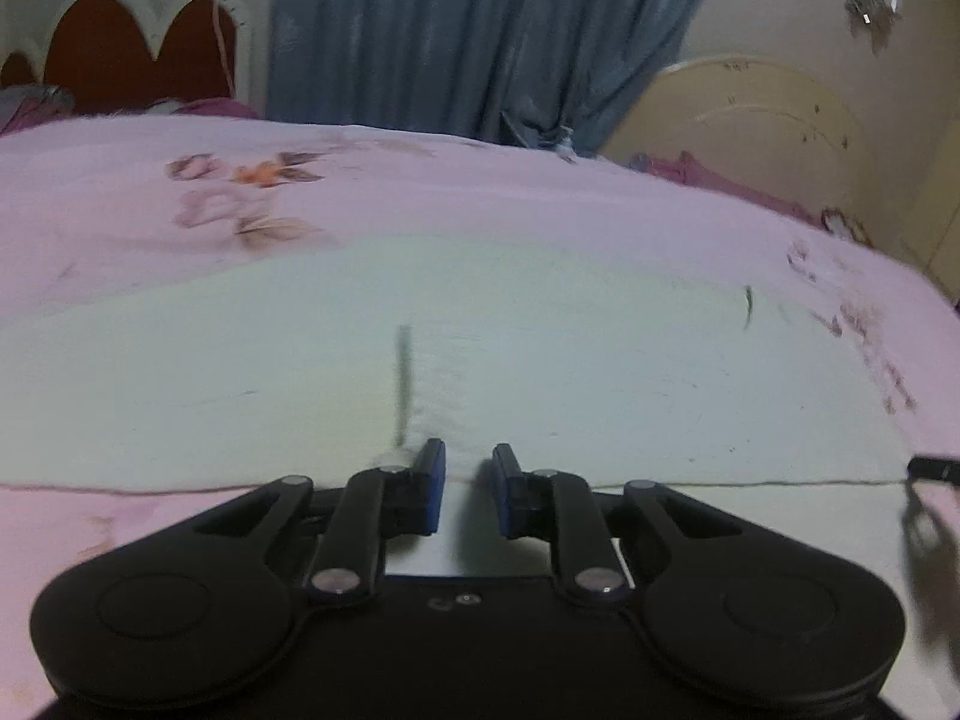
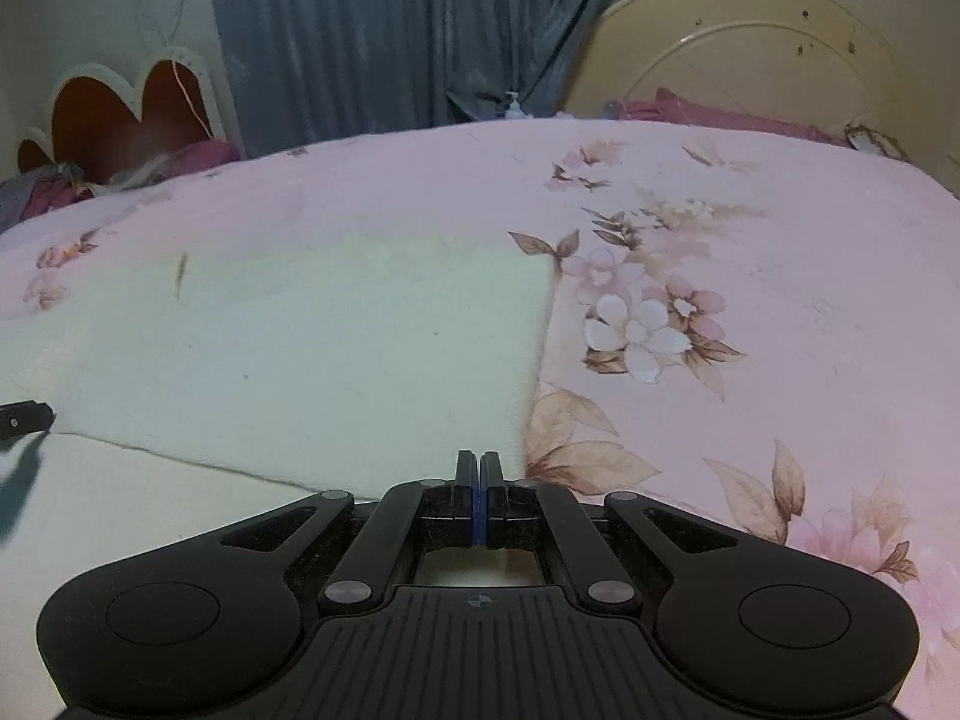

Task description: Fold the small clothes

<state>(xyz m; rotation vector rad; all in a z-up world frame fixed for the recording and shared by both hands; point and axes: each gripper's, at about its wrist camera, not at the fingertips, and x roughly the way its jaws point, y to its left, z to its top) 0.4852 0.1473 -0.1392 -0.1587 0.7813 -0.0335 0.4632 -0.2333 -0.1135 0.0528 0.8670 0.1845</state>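
A pale cloth (image 1: 480, 360) lies flat on the floral bed sheet (image 2: 750, 240); the left tool (image 1: 468, 483) stands narrowly parted over its near fold; the right tool (image 2: 478, 483) is pressed closed at the cloth's right corner, grip unclear; both should lift evenly, keeping edges aligned.

No readable text, label, brand or number appears anywhere.

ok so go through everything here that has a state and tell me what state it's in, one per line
left hand-held gripper: open, narrow gap, over the cloth's near edge
right hand-held gripper: shut, at the cloth's near right corner; a grip on fabric cannot be told
white cloth: spread flat on the bed, one fold line near the front
pink floral bedsheet: spread smooth
blue curtain: drawn closed
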